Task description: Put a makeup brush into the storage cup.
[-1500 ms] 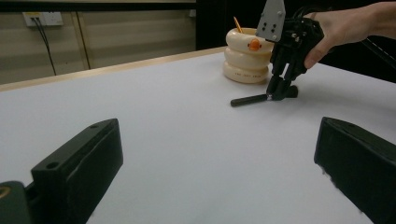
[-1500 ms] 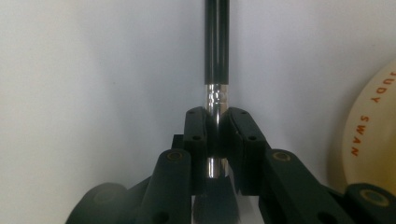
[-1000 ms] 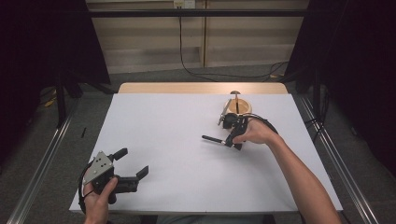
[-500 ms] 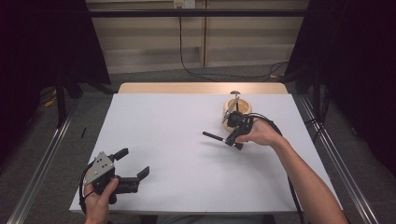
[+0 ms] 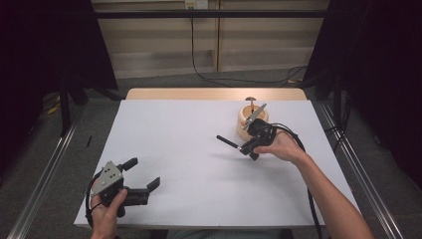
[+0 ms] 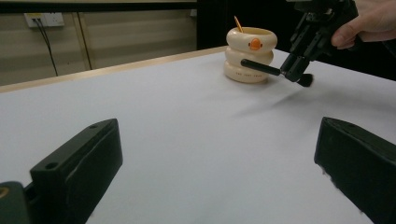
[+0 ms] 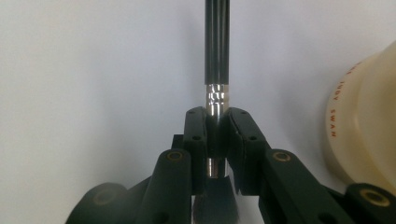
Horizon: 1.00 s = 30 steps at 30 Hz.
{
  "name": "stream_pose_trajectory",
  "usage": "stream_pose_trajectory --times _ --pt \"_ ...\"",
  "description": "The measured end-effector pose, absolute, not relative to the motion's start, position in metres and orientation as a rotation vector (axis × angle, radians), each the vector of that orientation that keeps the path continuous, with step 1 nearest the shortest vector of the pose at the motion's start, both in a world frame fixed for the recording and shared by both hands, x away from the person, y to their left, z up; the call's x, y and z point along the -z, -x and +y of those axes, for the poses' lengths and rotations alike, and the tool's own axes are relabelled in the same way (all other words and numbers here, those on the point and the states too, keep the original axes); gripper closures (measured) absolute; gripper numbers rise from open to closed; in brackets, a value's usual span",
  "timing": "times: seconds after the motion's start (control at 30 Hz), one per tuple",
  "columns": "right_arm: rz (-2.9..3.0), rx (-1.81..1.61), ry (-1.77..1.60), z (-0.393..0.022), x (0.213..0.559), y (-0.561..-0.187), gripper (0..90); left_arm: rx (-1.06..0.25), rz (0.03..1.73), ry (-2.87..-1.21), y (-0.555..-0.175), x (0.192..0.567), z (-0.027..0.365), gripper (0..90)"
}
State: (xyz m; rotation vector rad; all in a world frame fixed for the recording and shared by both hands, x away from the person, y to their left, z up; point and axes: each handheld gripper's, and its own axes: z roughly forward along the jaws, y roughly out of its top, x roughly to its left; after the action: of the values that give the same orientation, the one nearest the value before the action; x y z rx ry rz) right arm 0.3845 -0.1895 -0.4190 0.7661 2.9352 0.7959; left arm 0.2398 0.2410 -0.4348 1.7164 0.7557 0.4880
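My right gripper (image 5: 245, 148) is shut on a black makeup brush (image 5: 228, 142), clamped at its silver ferrule (image 7: 217, 100). The brush's handle (image 7: 217, 51) points away from the jaws, and it hangs level a little above the white table, its bristle end (image 6: 306, 80) on the hand's side. Just behind it stands a cream ringed duck holder (image 5: 245, 127), which also appears at the edge of the right gripper view (image 7: 369, 126). A thin stick (image 6: 238, 23) stands in that holder (image 6: 247, 58). At the near left corner, my left gripper (image 5: 143, 173) rests open with nothing between its jaws (image 6: 215, 158).
A white sheet (image 5: 199, 164) covers the table, with a bare wooden strip (image 5: 214, 93) along the far edge. Metal rails (image 5: 45, 164) run along both sides. The right gripper's cable (image 5: 303, 149) trails over the forearm.
My right gripper with the brush has risen slightly and shifted a little towards the holder. The left gripper has stayed where it was.
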Motion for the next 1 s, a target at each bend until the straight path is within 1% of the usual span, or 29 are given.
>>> stream_pose_trajectory --times 0.27,0.73,1.0 --pt "2.823 -0.917 -0.809 -0.199 0.419 -0.377 77.6 -0.487 0.758 -1.711 -0.240 0.435 0.242 1.1" --pt "2.577 -1.315 -0.930 -0.229 0.418 -0.369 77.6 -0.494 0.767 -1.716 -0.241 0.435 0.243 1.1" --pt "2.463 -1.371 -0.948 -0.241 0.411 -0.362 77.6 -0.492 0.762 -1.718 -0.241 0.435 0.243 1.1"
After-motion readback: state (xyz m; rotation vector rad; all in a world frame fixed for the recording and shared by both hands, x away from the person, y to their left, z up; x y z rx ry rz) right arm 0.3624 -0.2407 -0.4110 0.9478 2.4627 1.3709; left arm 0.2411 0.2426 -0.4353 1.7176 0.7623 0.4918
